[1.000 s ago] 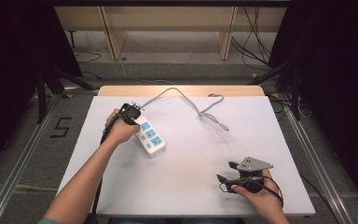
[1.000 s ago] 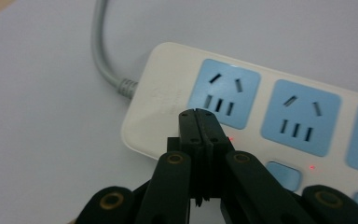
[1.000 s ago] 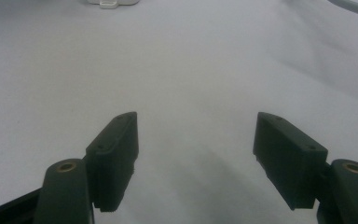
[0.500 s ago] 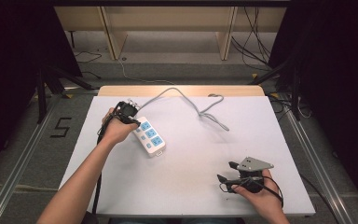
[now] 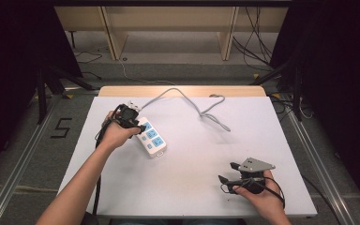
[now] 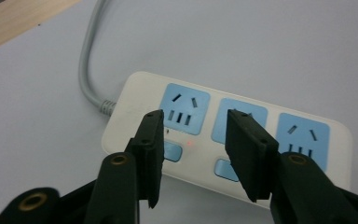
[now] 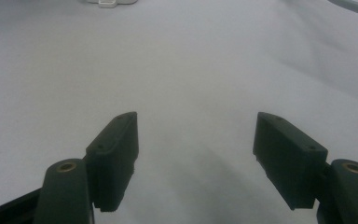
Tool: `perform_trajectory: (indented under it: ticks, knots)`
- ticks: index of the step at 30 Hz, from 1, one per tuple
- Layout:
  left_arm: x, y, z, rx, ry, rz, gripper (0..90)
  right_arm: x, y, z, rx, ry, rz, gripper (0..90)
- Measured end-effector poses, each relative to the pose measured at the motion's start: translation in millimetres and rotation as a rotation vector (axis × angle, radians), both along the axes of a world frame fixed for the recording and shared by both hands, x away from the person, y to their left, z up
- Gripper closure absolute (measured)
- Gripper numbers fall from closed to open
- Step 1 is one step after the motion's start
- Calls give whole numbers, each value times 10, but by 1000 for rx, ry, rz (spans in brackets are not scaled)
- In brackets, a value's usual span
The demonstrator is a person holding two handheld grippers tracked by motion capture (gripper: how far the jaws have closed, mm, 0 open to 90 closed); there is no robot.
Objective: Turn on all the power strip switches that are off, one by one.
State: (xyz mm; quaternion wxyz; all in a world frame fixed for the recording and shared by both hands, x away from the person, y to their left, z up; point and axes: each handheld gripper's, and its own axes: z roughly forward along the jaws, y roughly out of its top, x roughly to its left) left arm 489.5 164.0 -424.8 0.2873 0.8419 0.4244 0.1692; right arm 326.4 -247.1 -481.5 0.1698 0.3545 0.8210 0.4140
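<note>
Hovering over the power strip [image 6: 223, 140], the left tool [image 6: 193, 140] has just been opening; its view reveals a red light [image 6: 189, 143].

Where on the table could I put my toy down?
The big bare middle, between the power strip and the right tool, is free. So is the far right, beyond the grey cord. It is crowded by the left tool over the strip.

I note a table [image 5: 192, 187] with a white top and a bare wooden strip along its far edge. A white power strip [image 5: 151, 137] with blue sockets lies flat toward the left edge. Its grey cable [image 5: 194, 104] runs along the far edge, looping near the middle.
</note>
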Motion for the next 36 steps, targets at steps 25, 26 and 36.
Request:
perform_trajectory:
  ticks: [25, 26, 36]
  knots:
    - [-315, -168, 30, -2, 31, -83, 431, 4, 1, -7, 2, 4, -2, 320]
    - [-321, -175, 29, 8, 36, -87, 496, 4, 1, -7, 2, 4, -2, 320]
    - [-366, -280, 34, 58, 75, -132, 895, 4, 0, -9, 2, 5, -2, 319]
